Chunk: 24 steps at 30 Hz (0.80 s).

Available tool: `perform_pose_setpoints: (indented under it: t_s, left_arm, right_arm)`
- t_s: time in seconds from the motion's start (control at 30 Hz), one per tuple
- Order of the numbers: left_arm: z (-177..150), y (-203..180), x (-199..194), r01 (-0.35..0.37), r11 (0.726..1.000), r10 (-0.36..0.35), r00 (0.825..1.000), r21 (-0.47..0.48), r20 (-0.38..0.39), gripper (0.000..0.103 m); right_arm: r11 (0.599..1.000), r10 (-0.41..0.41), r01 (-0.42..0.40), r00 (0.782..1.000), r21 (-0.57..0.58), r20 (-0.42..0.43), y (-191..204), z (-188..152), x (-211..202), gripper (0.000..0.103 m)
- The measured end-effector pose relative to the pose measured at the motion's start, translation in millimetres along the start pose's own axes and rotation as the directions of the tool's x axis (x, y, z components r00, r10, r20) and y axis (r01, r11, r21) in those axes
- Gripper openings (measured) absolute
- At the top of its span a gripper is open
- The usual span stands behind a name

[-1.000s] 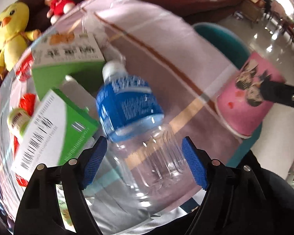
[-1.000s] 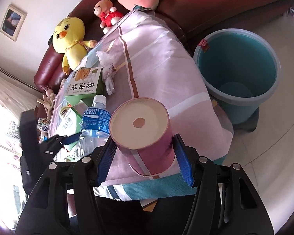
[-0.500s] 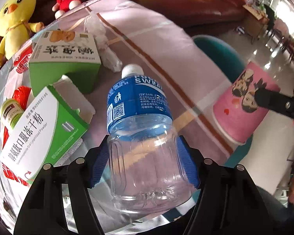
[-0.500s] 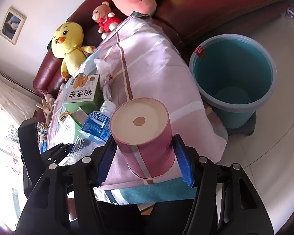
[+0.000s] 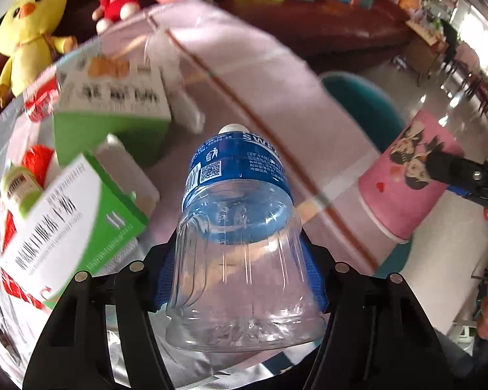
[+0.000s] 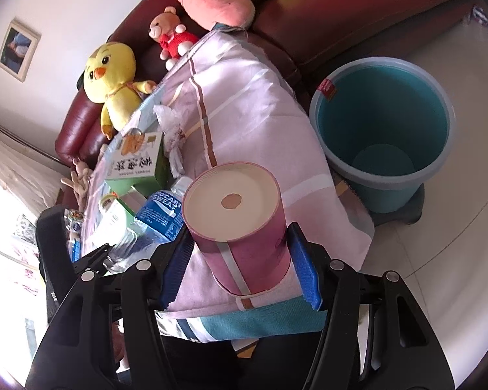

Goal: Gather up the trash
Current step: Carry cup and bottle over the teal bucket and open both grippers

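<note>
A clear plastic bottle with a blue label and white cap stands between the blue pads of my left gripper. Its jaws are closing and the pads press on the bottle's lower body, just above the pink striped tablecloth. My right gripper is shut on a pink paper cup, held upside down with its pale bottom facing the camera. The left wrist view shows the same cup at the right, beyond the table's edge. The bottle lies left of the cup in the right wrist view.
A teal bin stands empty on the floor right of the table. Two green-and-white boxes, a crumpled plastic wrapper and a small green-labelled bottle lie on the cloth. Plush toys sit on the red sofa behind.
The left jaws have closed onto the bottle, which was lying loose between them, and it now sits straight in the grip. The right gripper and its cup have hardly moved.
</note>
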<state>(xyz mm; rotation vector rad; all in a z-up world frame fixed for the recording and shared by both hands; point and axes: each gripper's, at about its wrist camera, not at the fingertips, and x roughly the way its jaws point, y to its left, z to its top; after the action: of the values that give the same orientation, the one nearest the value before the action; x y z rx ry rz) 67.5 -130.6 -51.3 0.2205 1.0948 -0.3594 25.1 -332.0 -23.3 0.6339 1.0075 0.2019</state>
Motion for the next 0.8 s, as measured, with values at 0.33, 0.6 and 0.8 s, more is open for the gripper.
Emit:
perform_pose_setpoints:
  t_s: [0.33, 0.6, 0.8]
  left_arm:
    - [48, -40, -6, 0.050, 0.996, -0.054, 0.997, 0.075, 0.052, 0.065]
    - [102, -112, 27, 0.106, 0.974, -0.114, 0.993, 0.199, 0.029, 0.065]
    - [132, -151, 77, 0.134, 0.960, -0.126, 0.991, 0.245, -0.047, 0.065]
  right_arm:
    - [0.997, -0.037, 0.028, 0.991, 0.073, 0.125, -37, 41, -40, 0.056]
    - [0.977, -0.161, 0.133, 0.973, 0.168, 0.164, -100, 83, -55, 0.056]
    - [0.964, -0.183, 0.165, 0.980, 0.208, 0.071, -141, 103, -27, 0.057]
